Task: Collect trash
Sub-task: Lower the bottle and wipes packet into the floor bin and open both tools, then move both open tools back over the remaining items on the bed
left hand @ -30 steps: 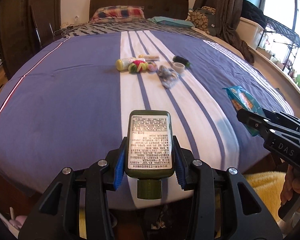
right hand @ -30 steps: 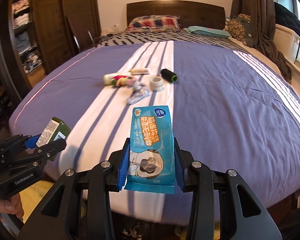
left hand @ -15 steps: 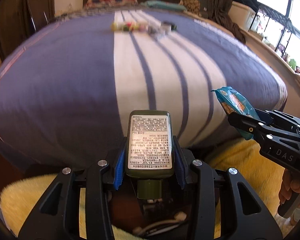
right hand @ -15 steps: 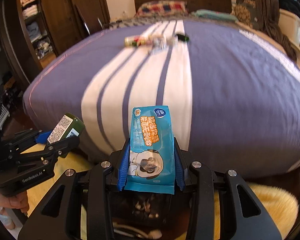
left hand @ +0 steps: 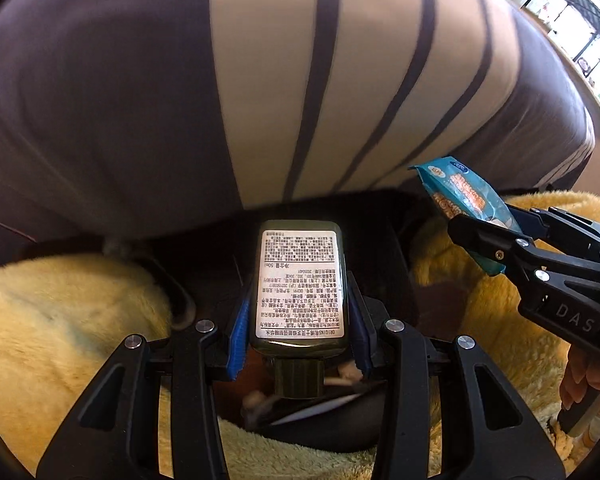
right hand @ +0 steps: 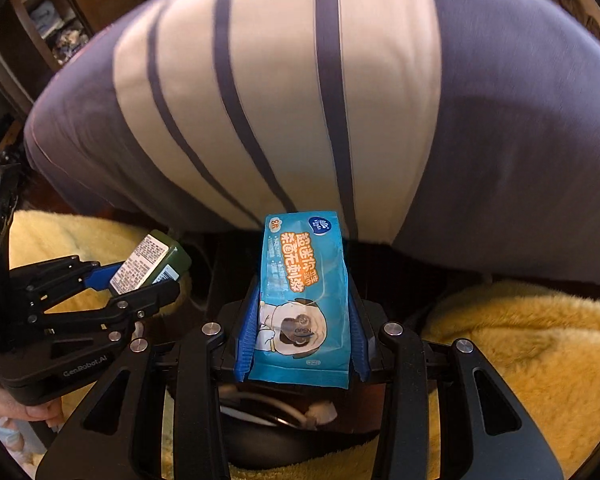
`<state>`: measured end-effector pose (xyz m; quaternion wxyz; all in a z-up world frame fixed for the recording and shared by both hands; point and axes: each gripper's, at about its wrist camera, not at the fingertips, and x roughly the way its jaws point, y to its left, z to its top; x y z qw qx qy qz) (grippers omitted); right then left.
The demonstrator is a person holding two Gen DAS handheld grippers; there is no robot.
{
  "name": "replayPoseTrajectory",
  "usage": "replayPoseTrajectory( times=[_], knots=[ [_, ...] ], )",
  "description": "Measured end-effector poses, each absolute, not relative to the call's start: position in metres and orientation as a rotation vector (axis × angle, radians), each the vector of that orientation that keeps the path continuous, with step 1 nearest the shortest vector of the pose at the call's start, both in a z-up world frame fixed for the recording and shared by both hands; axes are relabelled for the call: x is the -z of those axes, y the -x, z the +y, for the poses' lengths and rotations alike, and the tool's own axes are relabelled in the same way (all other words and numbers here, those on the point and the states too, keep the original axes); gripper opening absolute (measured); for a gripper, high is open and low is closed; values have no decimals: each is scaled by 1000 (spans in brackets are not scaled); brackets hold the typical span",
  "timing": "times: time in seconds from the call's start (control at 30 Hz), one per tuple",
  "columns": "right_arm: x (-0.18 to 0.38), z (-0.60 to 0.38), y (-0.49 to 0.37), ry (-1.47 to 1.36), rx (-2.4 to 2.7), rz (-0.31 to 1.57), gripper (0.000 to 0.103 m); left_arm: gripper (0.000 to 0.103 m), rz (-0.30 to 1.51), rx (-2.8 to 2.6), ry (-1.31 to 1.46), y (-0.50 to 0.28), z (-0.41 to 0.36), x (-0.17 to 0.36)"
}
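The green bottle [left hand: 300, 280] is clamped in the left hand-held gripper [left hand: 300, 344], and the blue wipes packet [right hand: 302, 304] in the right hand-held gripper [right hand: 302, 344], both above a dark bin [left hand: 340, 436] on the yellow rug [left hand: 60, 320] at the bed's [left hand: 100, 80] foot. Centre each over the opening before letting go.

Two hand-held grippers [left hand: 299, 320] [right hand: 302, 320], one green bottle [left hand: 300, 280], one blue packet [right hand: 302, 300] (wipes).

Left gripper [left hand: 300, 320], right gripper [right hand: 302, 328]: jaws clamped, tilted downward
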<state>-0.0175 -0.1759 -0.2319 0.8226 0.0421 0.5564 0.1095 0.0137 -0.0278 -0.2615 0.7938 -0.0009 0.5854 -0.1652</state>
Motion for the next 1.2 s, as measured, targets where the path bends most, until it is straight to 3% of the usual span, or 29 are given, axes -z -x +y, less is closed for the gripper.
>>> replayPoseTrajectory(
  times=[0.4,0.47,0.7,0.93,1.2],
  knots=[
    [259,-180,4,-140,-234,1265,44,40,1380,404,31,-15,-30,295],
    [258,-183,0,-149,-233,1263,50,44,1379,404,33,-15,-31,294],
    [239,-192,-2,-176,-211,1222,57,54,1346,388,37,-14,-28,281],
    [172,-211,-5,-169,-170,1032,74,68,1155,360,11,-17,-21,212],
    [106,-233,-37,-152,-132,862,74,74,969,327,-11,-46,-12,139]
  ],
)
